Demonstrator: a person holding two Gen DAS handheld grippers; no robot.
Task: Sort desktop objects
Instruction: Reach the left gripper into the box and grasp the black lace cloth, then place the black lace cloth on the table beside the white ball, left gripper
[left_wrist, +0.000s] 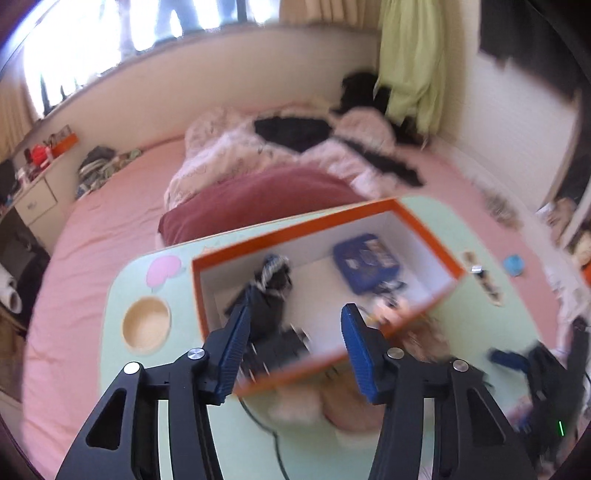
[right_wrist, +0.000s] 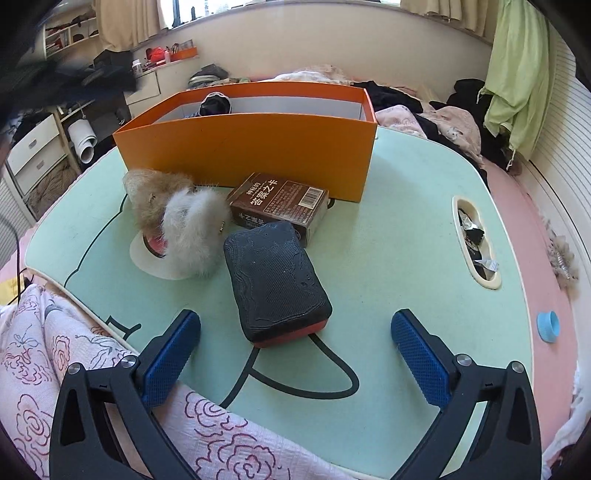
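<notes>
An orange box (left_wrist: 295, 229) with a white inside stands on the pale green table (left_wrist: 122, 295). Inside it lie a blue flat pack (left_wrist: 365, 262) and dark, blurred items (left_wrist: 273, 280). My left gripper (left_wrist: 297, 306) hovers above the box with a gap between its blue pads and nothing in it. In the right wrist view the box (right_wrist: 240, 155) stands at the back. In front of it lie a brown card box (right_wrist: 280, 201), a tan furry piece (right_wrist: 155, 199), a grey-white furry piece (right_wrist: 195, 232) and a black pouch with a red base (right_wrist: 275, 280). My right gripper (right_wrist: 295, 317) stands wide open just short of the pouch.
A slot (right_wrist: 474, 240) at the table's right holds small scraps. A round cup recess (left_wrist: 146, 325) is at its left. A blue cap (right_wrist: 548, 326) lies on the pink bed sheet. Floral fabric (right_wrist: 55, 350) covers the near-left corner. Bedding and clothes lie behind the table.
</notes>
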